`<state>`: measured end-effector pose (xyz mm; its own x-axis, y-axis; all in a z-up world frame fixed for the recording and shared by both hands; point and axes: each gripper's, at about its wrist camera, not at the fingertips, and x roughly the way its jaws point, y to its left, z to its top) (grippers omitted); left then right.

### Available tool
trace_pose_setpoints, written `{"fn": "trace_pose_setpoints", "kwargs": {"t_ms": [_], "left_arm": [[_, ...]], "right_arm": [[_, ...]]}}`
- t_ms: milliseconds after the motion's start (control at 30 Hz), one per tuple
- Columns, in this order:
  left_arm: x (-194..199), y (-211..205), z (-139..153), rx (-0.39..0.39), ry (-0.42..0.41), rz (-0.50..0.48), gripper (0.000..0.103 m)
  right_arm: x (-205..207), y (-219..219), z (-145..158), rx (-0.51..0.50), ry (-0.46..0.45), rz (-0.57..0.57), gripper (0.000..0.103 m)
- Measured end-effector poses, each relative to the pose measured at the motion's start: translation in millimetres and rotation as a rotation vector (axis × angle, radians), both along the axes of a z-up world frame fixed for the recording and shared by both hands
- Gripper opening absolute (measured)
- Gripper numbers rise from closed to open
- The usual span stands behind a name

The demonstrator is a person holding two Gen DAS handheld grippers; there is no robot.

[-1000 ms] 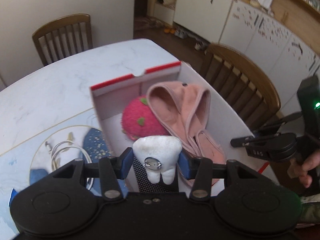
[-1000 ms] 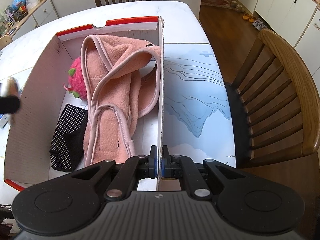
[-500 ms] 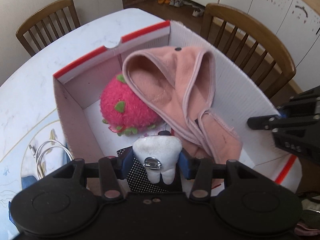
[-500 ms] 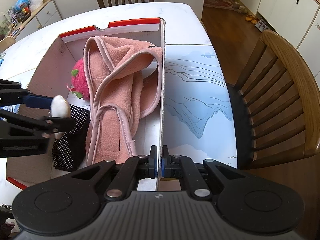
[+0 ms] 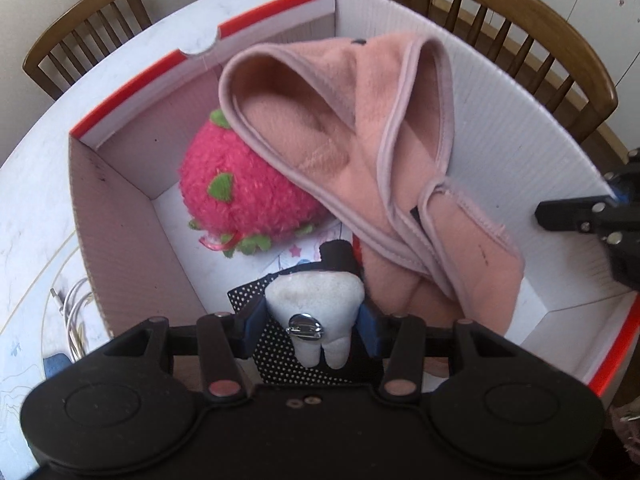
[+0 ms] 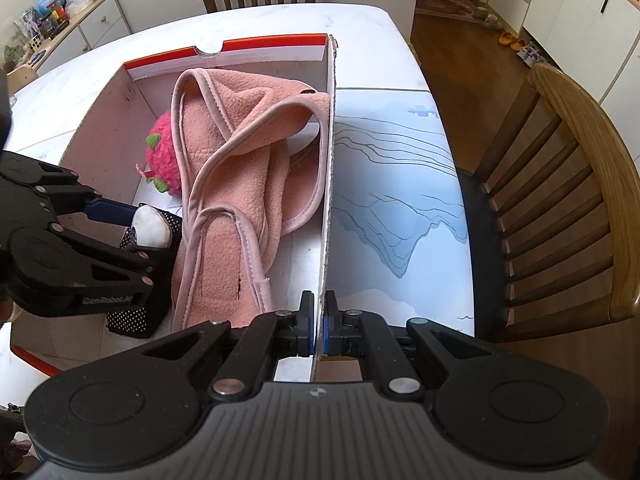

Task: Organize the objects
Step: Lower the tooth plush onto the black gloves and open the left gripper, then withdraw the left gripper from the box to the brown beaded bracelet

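My left gripper (image 5: 314,320) is shut on a white tooth-shaped plush (image 5: 316,312) with a metal clasp, held inside the white box (image 5: 520,152) with a red rim, above a black polka-dot pouch (image 5: 292,364). The plush also shows in the right wrist view (image 6: 151,229). In the box lie a pink fleece garment (image 5: 352,136) and a pink strawberry plush (image 5: 236,196). My right gripper (image 6: 318,326) is shut on the box's right wall (image 6: 327,184) at its near end.
The box stands on a white marble table (image 6: 280,20) with a blue printed mat (image 6: 392,184). A white cable (image 5: 74,312) lies left of the box. Wooden chairs (image 6: 560,200) stand at the table's right and far sides.
My left gripper has moved forward and down into the box with the tooth plush. My right gripper has kept its hold on the box wall.
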<state>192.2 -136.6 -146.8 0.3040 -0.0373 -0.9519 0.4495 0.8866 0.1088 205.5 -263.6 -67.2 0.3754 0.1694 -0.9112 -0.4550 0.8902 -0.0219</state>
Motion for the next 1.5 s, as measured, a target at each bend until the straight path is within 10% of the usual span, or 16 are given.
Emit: {"fn": "trace_pose_setpoints", "kwargs": {"t_ms": [867, 1100, 1200, 1500], "left_arm": [[-16.0, 12.3, -0.9, -0.030, 0.001, -0.015, 0.063], [-28.9, 26.8, 18.1, -0.104, -0.033, -0.007, 0.065], [-38.6, 37.1, 31.2, -0.129, -0.075, 0.010, 0.085], [-39.0, 46.6, 78.1, -0.262, -0.166, 0.098, 0.085]], "right_arm": [[-0.3, 1.1, -0.2, -0.005, 0.000, -0.003, 0.004], [1.0, 2.4, -1.3, -0.010, 0.005, -0.007, 0.004], [1.3, 2.7, -1.5, -0.013, 0.007, -0.008, 0.004], [2.4, 5.0, -3.1, -0.024, 0.017, -0.012, 0.003]]}}
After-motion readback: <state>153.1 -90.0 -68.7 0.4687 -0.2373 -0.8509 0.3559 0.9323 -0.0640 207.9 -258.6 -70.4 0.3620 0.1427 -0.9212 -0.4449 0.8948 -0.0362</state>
